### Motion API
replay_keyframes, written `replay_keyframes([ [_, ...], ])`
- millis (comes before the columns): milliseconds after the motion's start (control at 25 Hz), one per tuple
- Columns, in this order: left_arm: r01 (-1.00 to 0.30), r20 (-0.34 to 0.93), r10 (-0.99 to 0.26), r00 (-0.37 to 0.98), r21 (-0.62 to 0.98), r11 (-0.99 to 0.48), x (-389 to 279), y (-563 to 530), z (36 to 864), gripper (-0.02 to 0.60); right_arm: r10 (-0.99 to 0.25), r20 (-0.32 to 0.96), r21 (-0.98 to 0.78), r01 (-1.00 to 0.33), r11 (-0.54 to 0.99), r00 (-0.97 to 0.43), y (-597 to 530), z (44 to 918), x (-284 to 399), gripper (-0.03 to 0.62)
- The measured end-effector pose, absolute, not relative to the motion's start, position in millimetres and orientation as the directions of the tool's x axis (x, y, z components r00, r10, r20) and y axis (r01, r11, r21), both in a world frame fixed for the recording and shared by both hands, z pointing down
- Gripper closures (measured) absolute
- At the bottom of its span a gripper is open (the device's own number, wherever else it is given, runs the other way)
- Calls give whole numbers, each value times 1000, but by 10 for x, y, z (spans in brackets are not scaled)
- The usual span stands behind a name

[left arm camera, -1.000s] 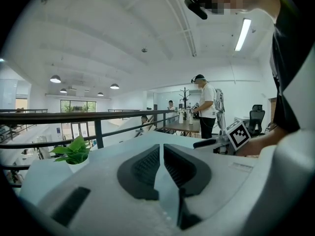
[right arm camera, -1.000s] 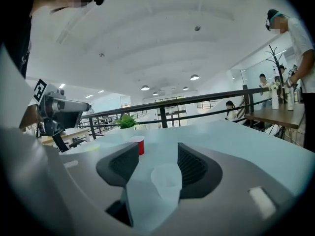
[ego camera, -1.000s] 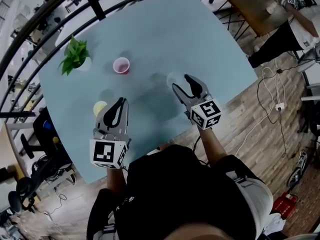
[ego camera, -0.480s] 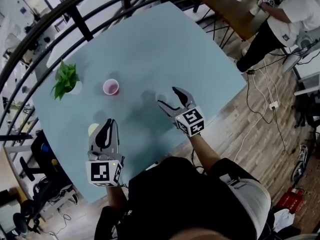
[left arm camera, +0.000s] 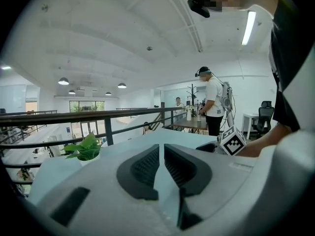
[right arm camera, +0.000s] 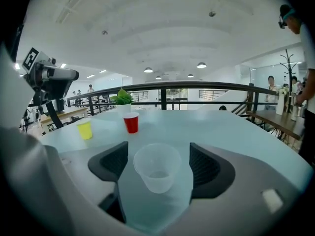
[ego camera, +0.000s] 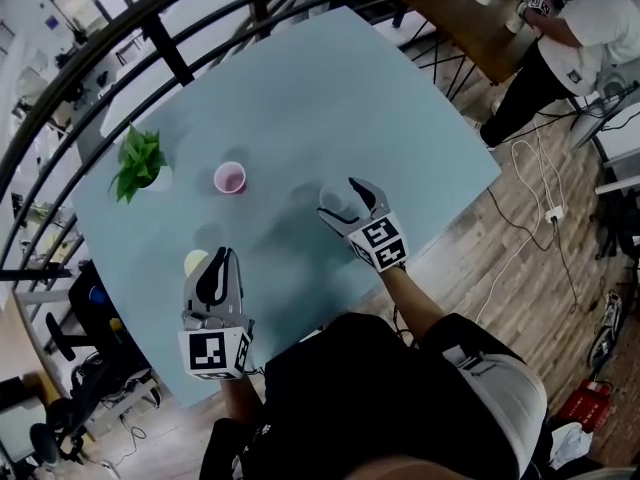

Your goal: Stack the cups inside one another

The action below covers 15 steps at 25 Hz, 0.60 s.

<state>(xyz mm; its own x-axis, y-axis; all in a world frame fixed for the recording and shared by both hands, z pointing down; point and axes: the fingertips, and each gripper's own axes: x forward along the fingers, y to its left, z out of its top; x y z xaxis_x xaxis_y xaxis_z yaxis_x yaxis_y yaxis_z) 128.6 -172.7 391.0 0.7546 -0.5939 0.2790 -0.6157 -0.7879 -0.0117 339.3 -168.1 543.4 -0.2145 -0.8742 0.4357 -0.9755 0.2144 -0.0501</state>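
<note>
Jaws of the right gripper (right arm camera: 158, 147) have just been opening and stand spread around the upright clear cup (right arm camera: 156, 173), untouched; left gripper (left arm camera: 161, 151) jaws sit together, empty.

Person: black top (ego camera: 340, 388), short sleeves; pale grey legwear (ego camera: 505, 393), maybe trousers, view too steep to be sure. Hand-held left gripper (ego camera: 222, 256) and right gripper (ego camera: 339, 198): light grey moulded shells, curved black ribbed pads (right arm camera: 112, 161), each carrying white cube (ego camera: 215, 353) with black square markers
</note>
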Motion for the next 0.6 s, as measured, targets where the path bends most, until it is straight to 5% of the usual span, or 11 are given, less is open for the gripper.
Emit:
replay_keyframes([
  [600, -657, 306, -635, 709, -39, -753, 1063, -1673, 3952, 554, -867, 449, -57, -976, 212, -214, -1658, 5600, 3389, 272],
])
